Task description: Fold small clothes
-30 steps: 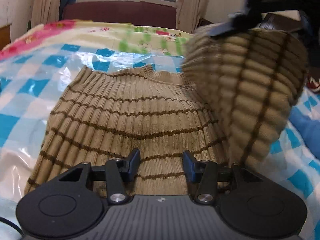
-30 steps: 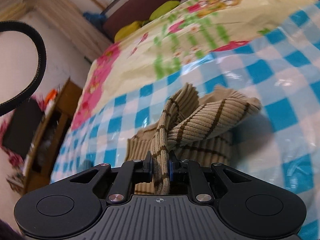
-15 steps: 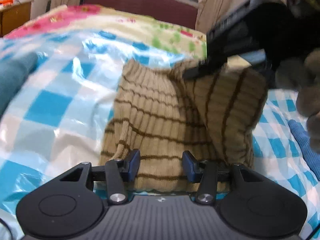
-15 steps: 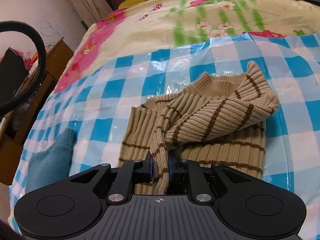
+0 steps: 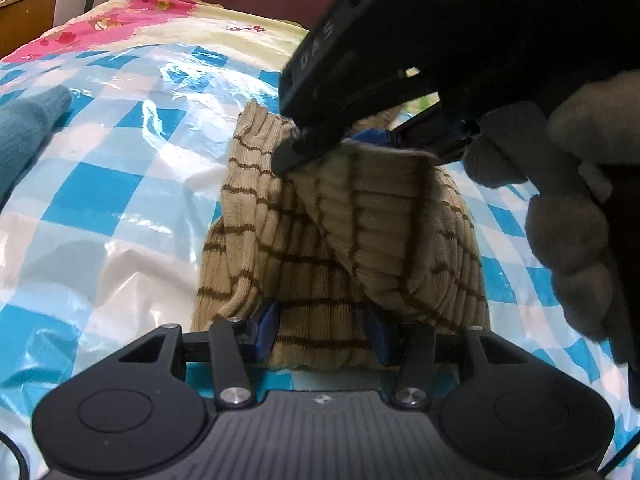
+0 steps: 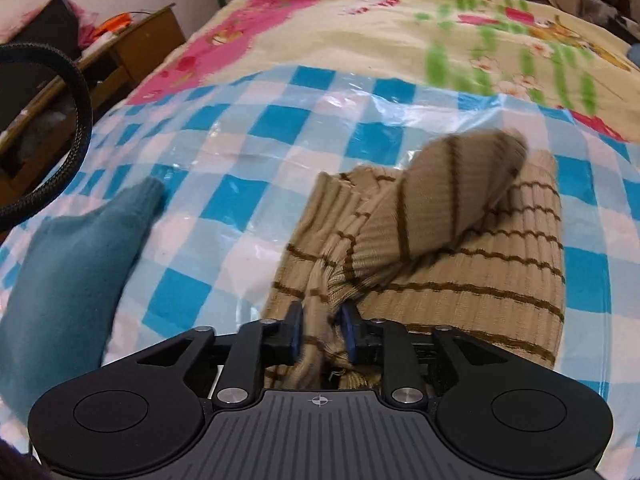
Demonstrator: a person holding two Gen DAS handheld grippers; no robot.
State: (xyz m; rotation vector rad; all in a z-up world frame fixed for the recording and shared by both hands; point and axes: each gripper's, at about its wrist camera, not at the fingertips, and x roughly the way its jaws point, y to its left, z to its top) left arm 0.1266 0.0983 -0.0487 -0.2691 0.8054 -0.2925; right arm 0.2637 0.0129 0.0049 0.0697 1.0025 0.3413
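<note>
A tan ribbed sweater with brown stripes [image 5: 304, 264] lies on a blue-and-white checked plastic sheet [image 5: 100, 192]. My left gripper [image 5: 323, 334] is open, its blue pads either side of the sweater's near hem. My right gripper [image 6: 320, 338] has its jaws parted a little, with a bunched sleeve of the sweater [image 6: 440, 216] lying between the pads across the body. In the left wrist view the right gripper [image 5: 360, 136] and a gloved hand [image 5: 568, 208] hang above the sweater, hiding its far part.
A teal garment [image 6: 68, 280] lies on the sheet to the left of the sweater; it also shows in the left wrist view [image 5: 24, 128]. A floral bedspread [image 6: 400, 28] covers the far bed. A wooden cabinet [image 6: 120, 52] stands at the left. A black cable [image 6: 76, 128] loops at the left.
My right gripper carried the sleeve leftward across the sweater's body and lowered it, and its jaws have loosened from a tight pinch. My left gripper came closer to the near hem.
</note>
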